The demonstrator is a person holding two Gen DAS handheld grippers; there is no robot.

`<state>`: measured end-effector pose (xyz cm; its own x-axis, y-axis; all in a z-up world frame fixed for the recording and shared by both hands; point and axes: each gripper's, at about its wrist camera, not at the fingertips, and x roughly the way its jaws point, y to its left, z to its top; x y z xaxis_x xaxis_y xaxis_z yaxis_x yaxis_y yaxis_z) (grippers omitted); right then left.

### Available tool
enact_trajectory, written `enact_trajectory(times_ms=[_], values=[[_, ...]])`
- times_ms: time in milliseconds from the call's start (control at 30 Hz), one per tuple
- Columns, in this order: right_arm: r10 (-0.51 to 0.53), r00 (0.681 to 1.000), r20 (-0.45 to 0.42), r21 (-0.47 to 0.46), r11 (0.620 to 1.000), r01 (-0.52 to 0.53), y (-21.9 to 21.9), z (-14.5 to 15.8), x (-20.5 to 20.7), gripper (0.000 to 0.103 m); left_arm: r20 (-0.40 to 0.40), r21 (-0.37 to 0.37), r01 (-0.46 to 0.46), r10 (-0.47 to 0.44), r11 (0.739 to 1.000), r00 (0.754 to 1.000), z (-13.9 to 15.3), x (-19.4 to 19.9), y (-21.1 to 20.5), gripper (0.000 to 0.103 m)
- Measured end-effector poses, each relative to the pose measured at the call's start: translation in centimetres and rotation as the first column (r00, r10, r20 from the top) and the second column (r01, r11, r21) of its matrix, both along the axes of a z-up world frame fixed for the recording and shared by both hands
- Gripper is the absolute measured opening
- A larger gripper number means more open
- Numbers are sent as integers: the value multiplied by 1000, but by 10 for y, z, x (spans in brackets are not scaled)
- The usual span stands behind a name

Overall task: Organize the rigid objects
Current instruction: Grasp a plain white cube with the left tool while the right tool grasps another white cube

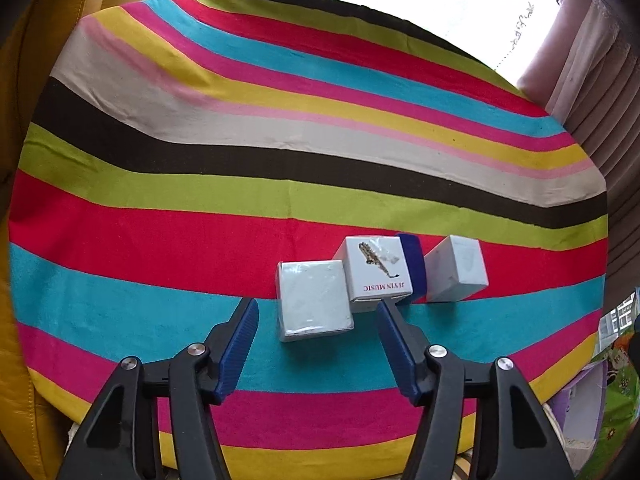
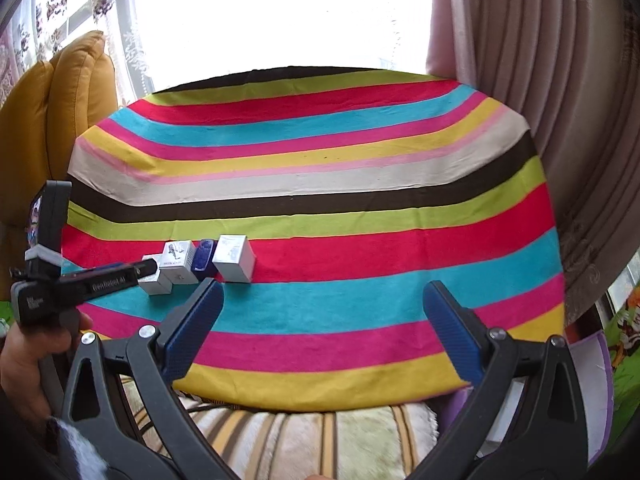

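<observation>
Near the front of a round table under a striped cloth (image 1: 280, 208) stands a row of small items. From left to right they are a plain white wrapped box (image 1: 314, 300), a white box printed with a saxophone (image 1: 376, 268), a dark blue item (image 1: 414, 268) and another white box (image 1: 456, 270). My left gripper (image 1: 317, 306) hovers over the plain box with its blue pads either side and clear of it, open. The right wrist view shows the same row (image 2: 236, 260) at the left, with the left gripper (image 2: 150, 268) over it. My right gripper (image 2: 324, 292) is open over bare cloth.
A yellow leather chair (image 2: 60, 92) stands left of the table, and a pink curtain (image 2: 520, 80) hangs at the right before a bright window. A striped cushion (image 2: 320, 432) lies under the near table edge. A hand (image 2: 24, 352) grips the left tool's handle.
</observation>
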<state>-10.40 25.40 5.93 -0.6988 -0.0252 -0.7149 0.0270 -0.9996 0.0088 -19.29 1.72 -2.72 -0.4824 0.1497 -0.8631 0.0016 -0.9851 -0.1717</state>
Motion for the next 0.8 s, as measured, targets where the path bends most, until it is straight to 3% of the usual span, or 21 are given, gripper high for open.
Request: enact_trajectory(times_ms=[167,333,533,800], values=[[32,999,33,25,999,-33,-20,-18,-23,101,42,-36,17,-15,999,999,-21,-7,2,61],[58,995,81,25,998,-60,-34,-39,-40,101,59,-32,17,-15,999,998,-32,-16,-1,44],[82,988,127,29,996,-86,-50,-58,-54,101,31,-26,-10,10,1000,999,-31,-16,-10,41],[129,980,154,40,990,-136,-73,-74,-68,101,-30,5,-116,116,993,993,-19,-4,-32,41]])
